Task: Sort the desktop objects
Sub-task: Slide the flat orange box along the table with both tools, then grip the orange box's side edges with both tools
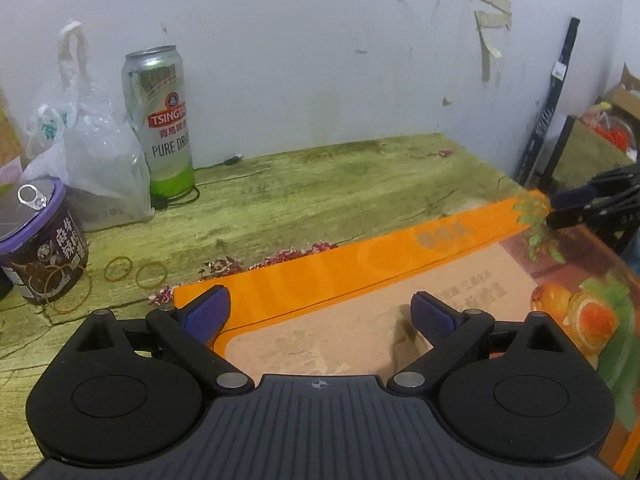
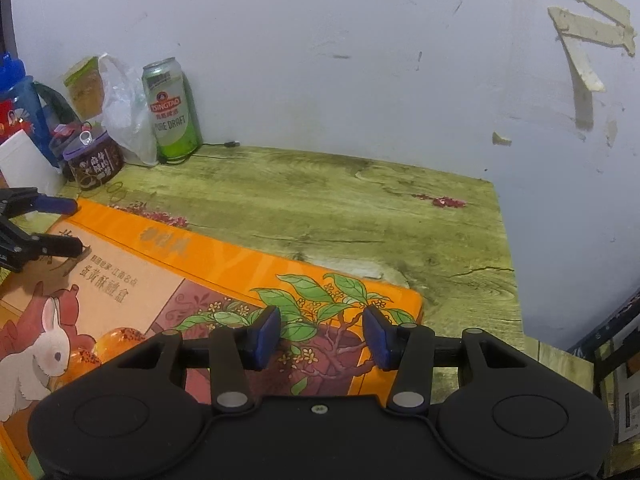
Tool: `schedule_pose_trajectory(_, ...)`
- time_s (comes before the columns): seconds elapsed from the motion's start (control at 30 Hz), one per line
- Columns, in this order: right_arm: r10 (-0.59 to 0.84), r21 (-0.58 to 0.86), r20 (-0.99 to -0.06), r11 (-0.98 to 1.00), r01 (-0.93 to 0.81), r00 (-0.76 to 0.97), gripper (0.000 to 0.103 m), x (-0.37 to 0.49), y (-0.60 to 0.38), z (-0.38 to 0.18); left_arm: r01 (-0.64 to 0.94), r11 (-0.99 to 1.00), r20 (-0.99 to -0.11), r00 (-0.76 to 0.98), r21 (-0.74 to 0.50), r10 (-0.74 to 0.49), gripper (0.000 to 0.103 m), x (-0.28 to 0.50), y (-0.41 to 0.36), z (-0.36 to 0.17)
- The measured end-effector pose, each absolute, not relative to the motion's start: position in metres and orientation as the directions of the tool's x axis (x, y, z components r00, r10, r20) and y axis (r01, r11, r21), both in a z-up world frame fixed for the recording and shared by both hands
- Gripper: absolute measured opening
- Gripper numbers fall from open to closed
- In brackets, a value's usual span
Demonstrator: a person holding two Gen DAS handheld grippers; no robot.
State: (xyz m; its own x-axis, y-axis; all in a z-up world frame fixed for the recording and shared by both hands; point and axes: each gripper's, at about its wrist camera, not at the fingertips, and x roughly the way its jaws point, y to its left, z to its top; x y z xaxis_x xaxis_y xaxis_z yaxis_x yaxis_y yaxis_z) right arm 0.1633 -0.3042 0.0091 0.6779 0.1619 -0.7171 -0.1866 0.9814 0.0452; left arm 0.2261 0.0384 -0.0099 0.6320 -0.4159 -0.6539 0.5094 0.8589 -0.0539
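Box [image 2: 208, 280], a flat orange gift carton, lies on the table [image 2: 360, 208] under both grippers. Left gripper [image 1: 320, 312] hovers spread wide over its near-left corner; right gripper [image 2: 322, 334] is part-open, empty, at the right corner. Grip opposite edges evenly, lifting level, clear of the can [image 1: 164, 120].

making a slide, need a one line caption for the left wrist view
Open left gripper over an orange gift box, beer can and rubber bands on the wooden table.
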Motion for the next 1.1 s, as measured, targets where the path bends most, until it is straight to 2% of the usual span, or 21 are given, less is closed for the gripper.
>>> schedule_pose_trajectory(0.27, 0.176, 0.063, -0.711, 0.98, -0.188, 0.68, 0.045, 0.163, -0.307, 0.004, 0.509, 0.859, -0.652, 0.633, -0.056, -0.417, 0.1, 0.225, 0.038, -0.012)
schedule_pose_trajectory(0.5, 0.187, 0.095, -0.68, 0.981, -0.167, 0.709, 0.044, 0.143, -0.316, 0.016, 0.498, 0.861, -0.605, 0.657, -0.099, -0.45, 0.096, 0.196, 0.048, 0.01)
schedule_pose_trajectory(0.57, 0.183, 0.089, -0.668, 0.982, -0.166, 0.721, 0.044, 0.126, -0.319, 0.025, 0.5, 0.861, -0.607, 0.659, -0.087, -0.444, 0.091, 0.18, 0.05, 0.013)
schedule_pose_trajectory(0.63, 0.184, 0.087, -0.663, 0.982, -0.17, 0.725, 0.044, 0.107, -0.319, 0.033, 0.499, 0.861, -0.625, 0.641, -0.102, -0.445, 0.079, 0.167, 0.054, 0.012)
schedule_pose_trajectory(0.8, 0.17, 0.039, -0.688, 0.979, -0.199, 0.706, 0.044, 0.054, -0.307, 0.035, 0.491, 0.864, -0.651, 0.622, -0.11, -0.436, 0.068, 0.138, 0.061, 0.003)
schedule_pose_trajectory(0.87, 0.15, 0.006, -0.704, 0.979, -0.205, 0.694, 0.044, 0.037, -0.301, 0.032, 0.491, 0.867, -0.648, 0.632, -0.09, -0.425, 0.067, 0.127, 0.062, 0.003)
schedule_pose_trajectory(0.93, 0.132, -0.019, -0.722, 0.978, -0.21, 0.68, 0.037, 0.023, -0.296, 0.028, 0.493, 0.866, -0.645, 0.633, -0.089, -0.427, 0.067, 0.119, 0.064, 0.002)
schedule_pose_trajectory(1.1, 0.117, -0.029, -0.732, 0.979, -0.201, 0.672, 0.035, 0.007, -0.293, 0.021, 0.495, 0.867, -0.638, 0.651, -0.055, -0.412, 0.067, 0.111, 0.062, -0.001)
